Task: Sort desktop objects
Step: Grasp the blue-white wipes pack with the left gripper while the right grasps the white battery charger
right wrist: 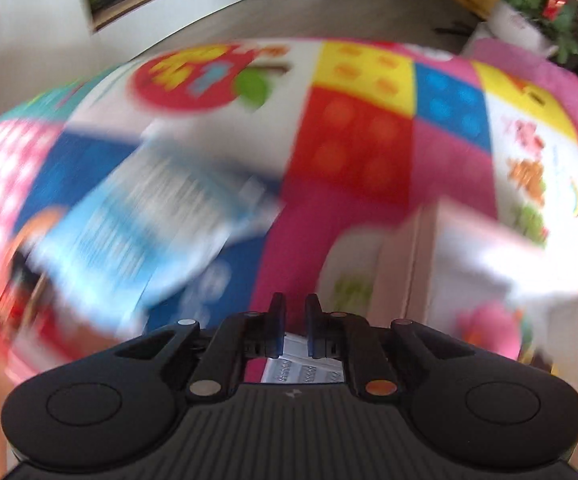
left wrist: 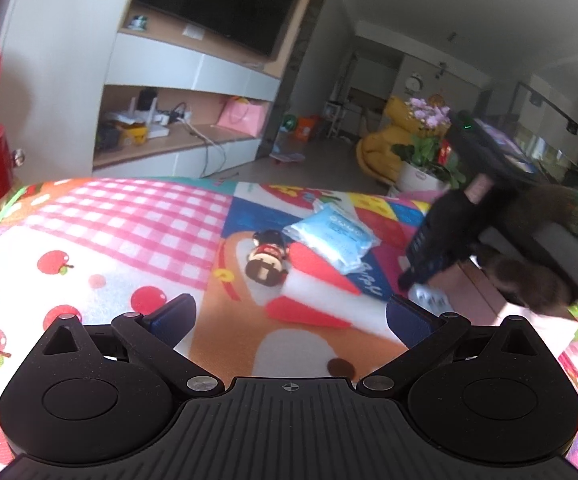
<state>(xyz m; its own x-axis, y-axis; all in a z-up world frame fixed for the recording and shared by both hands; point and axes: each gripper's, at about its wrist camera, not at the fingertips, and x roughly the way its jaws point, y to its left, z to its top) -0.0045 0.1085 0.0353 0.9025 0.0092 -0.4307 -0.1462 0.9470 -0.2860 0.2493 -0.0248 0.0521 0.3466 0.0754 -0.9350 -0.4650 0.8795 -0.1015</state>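
right gripper point(right wrist: 292, 326) clenched on a thin white card point(right wrist: 303, 368), light and stiff; left gripper point(left wrist: 289, 312) released, soft blue packet point(left wrist: 331, 236) ahead, grab its edge

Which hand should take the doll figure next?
Left, probably. The left gripper is open and empty, aimed at the doll figure lying beside the blue packet. The right gripper looks shut on a white printed item.

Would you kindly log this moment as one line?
left gripper: jaws open, empty | right gripper: jaws shut on white pack | blue packet, figurine: on mat
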